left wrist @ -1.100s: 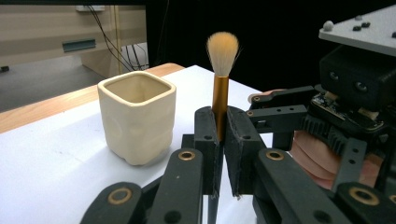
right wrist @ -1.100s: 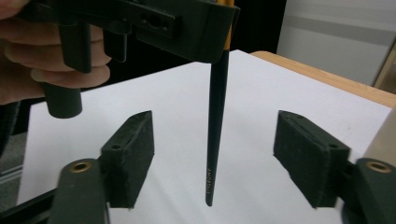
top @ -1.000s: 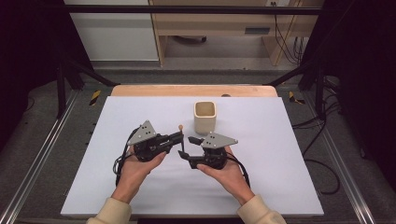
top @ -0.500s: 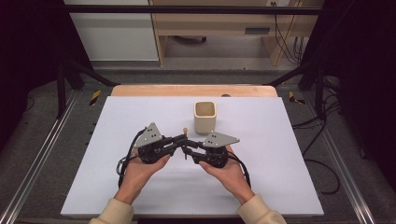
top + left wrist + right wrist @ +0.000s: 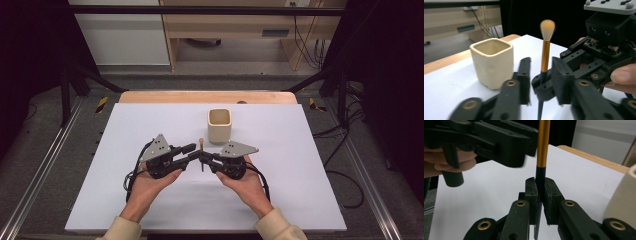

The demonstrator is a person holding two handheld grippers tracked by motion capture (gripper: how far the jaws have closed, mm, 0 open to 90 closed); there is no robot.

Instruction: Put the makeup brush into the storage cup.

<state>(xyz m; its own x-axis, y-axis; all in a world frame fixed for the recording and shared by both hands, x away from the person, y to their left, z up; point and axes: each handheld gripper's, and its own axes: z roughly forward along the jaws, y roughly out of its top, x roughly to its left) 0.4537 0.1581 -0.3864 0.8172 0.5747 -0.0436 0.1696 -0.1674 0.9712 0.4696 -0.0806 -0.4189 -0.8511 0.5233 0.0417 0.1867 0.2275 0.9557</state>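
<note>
The high view shows both hands meeting near the middle of the white table top [image 5: 300, 165], with the left gripper [image 5: 192, 151] and right gripper [image 5: 206, 159] pointing at each other across a thin makeup brush [image 5: 201, 152], and the cream square cup [image 5: 219, 125] standing just beyond them, towards the far side. From up there the brush is little more than a dark stick with a pale tip. The left gripper view gives it in full: the makeup brush [image 5: 545, 57] stands upright with soft tan bristles on top, a gold ferrule and a black handle, the cup [image 5: 492, 62] to its left. There the left gripper [image 5: 541, 80] has its jaws parted on either side of the handle, clear of it, having just been opening. The right gripper [image 5: 544, 86] shows beyond, clamped on the handle. The right gripper view confirms this: the right gripper [image 5: 539, 188] has just closed, its pads pinching the black handle of the brush [image 5: 542, 147] right below the ferrule, and the left gripper [image 5: 499, 142] hangs blurred at upper left.
</note>
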